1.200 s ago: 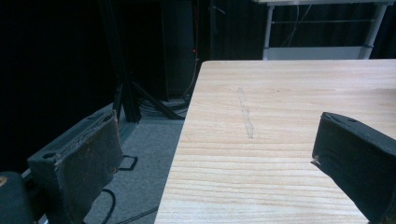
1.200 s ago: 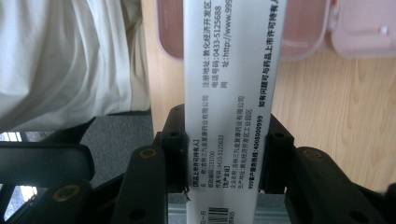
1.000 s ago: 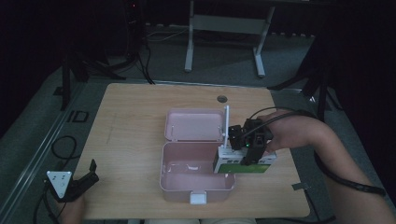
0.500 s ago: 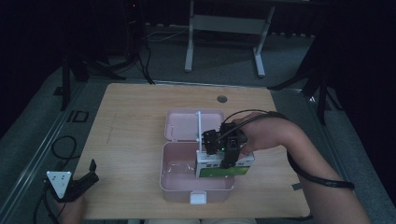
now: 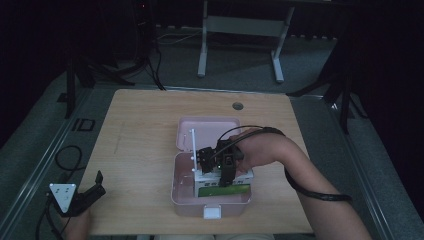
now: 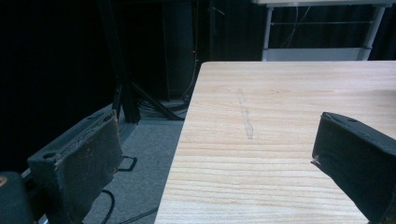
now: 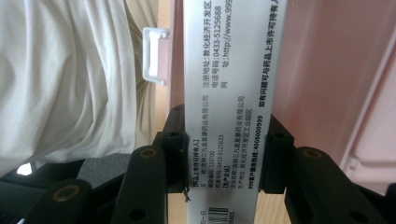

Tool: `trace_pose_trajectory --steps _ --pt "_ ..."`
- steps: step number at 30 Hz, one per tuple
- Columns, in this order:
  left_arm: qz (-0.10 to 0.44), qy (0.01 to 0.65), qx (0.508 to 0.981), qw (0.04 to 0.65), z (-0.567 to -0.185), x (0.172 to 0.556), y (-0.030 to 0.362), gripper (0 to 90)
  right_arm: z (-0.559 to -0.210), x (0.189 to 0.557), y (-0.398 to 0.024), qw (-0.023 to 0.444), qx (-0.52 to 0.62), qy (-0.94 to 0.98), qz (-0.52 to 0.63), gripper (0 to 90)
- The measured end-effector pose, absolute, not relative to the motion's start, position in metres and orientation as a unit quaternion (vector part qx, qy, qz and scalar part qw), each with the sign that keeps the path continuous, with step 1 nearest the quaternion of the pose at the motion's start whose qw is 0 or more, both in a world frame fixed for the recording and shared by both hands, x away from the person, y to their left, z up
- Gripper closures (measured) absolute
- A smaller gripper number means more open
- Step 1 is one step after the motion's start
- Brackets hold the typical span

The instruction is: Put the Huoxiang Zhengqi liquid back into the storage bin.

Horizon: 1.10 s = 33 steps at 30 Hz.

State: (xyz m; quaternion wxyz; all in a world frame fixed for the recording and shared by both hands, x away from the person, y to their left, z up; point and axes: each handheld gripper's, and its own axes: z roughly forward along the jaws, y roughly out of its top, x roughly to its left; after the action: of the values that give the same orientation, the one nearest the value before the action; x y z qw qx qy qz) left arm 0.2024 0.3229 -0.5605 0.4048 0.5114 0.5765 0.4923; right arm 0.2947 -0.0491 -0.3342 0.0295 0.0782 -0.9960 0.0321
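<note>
A pink box lies open mid-table, its lid (image 5: 207, 131) laid back and its base (image 5: 182, 192) nearer me. My right gripper (image 5: 221, 167) is shut on a white and green carton (image 5: 225, 190) that sits low inside the base. In the right gripper view the two black jaws clamp the carton's white printed side (image 7: 224, 70), with my right gripper (image 7: 224, 135) right over the pink wall (image 7: 327, 70). My left gripper (image 5: 82, 197) rests at the table's front left corner. Its jaws stand wide apart, so my left gripper (image 6: 219, 144) is open over bare wood.
The box's white latch (image 5: 212, 212) faces the table's front edge. A round cable hole (image 5: 238, 106) sits near the far edge. The wooden table (image 6: 280, 93) drops off at its left edge to grey floor with cables (image 5: 67, 157). A metal stand (image 5: 240, 25) is behind the table.
My right gripper has carried the carton leftward from the box's right side and lowered it into the base. The left gripper has stayed put.
</note>
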Motion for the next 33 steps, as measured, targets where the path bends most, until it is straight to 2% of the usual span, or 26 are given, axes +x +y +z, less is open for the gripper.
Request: trace_pose_trajectory --steps 14,33 --pt "0.492 0.576 0.513 0.404 -0.560 0.203 0.323 1.7 -0.392 0.302 -0.043 0.053 0.073 -0.995 0.040 61.9" --pt "0.492 0.575 0.514 0.404 -0.561 0.203 0.323 1.6 -0.449 0.309 -0.049 0.073 0.055 -0.995 0.051 61.9"
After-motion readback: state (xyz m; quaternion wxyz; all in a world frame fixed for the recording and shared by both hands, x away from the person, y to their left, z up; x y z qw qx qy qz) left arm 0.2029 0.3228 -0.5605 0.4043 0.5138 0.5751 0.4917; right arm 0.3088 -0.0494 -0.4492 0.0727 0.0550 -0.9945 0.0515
